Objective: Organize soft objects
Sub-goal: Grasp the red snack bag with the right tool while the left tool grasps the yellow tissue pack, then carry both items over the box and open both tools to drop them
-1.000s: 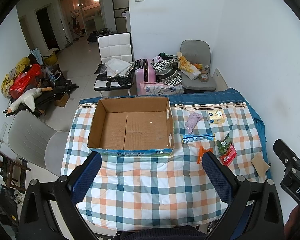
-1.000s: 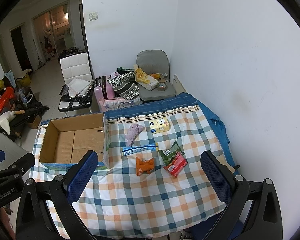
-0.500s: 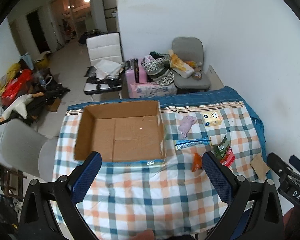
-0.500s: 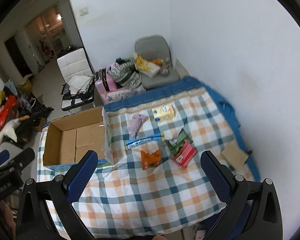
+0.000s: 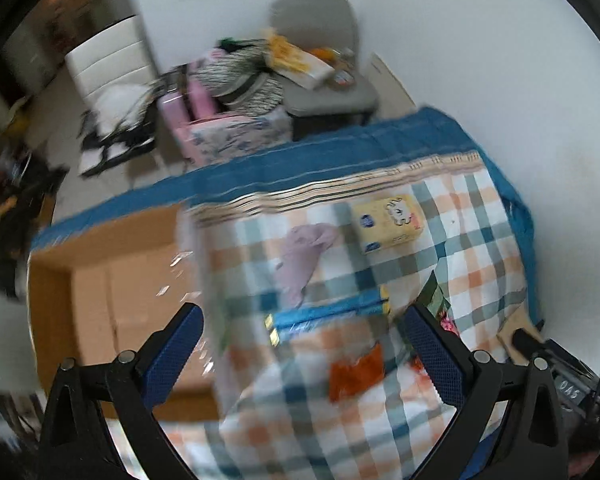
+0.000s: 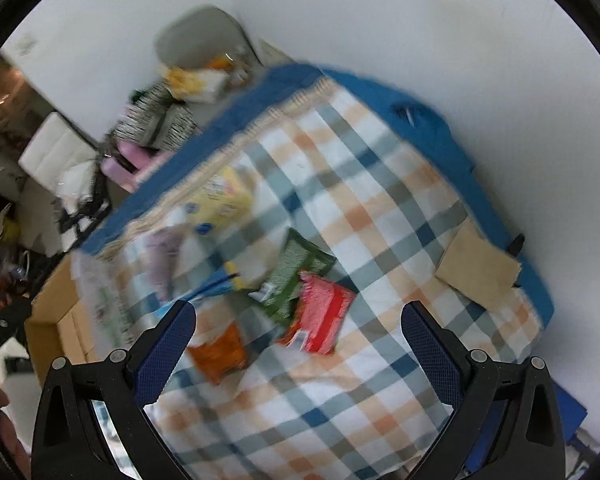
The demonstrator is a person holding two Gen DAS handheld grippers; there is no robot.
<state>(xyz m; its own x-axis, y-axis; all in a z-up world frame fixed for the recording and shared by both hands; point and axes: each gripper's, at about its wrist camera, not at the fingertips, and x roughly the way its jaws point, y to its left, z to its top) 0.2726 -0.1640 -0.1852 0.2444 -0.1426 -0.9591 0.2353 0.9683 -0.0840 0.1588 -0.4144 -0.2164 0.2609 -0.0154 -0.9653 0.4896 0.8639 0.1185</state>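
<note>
Several soft things lie on the checked tablecloth [image 6: 372, 208]: a pink cloth [image 5: 306, 254], a yellow tissue pack [image 5: 388, 224], a blue packet [image 5: 328, 318], an orange packet [image 5: 356, 370], a green packet [image 6: 298, 268] and a red packet [image 6: 324, 318]. An open cardboard box [image 5: 112, 280] stands at the left. My left gripper [image 5: 302, 354] is open and empty above the blue and orange packets. My right gripper [image 6: 298, 346] is open and empty above the red and orange packets. Both views are blurred.
A flat cardboard piece [image 6: 478, 268] lies near the table's right edge. A grey chair [image 5: 324, 72] with bags, a pink suitcase [image 5: 198, 102] and a white chair [image 5: 108, 60] stand beyond the table. A white wall is at the right.
Both grippers have moved forward and down toward the packets, which now look much larger. The right view has tilted. Both stay open.
</note>
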